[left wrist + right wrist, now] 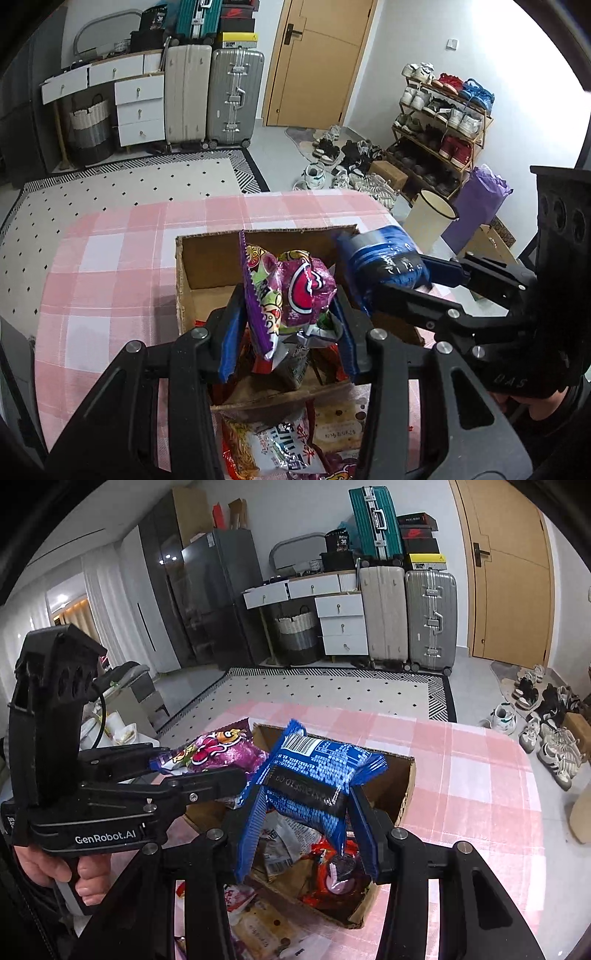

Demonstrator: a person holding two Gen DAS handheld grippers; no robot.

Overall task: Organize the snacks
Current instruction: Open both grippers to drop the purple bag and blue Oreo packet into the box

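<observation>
I note my left gripper clamps the purple snack bag, my right gripper the blue packet, both above the cardboard box.

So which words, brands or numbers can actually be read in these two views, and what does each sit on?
"GenRobot.AI": side of the black handheld left tool.
"30": black box atop the white drawer cabinet.
Blue crinkled snack packet in the right tool: print too small.
Purple snack bag: lettering not legible.
</observation>
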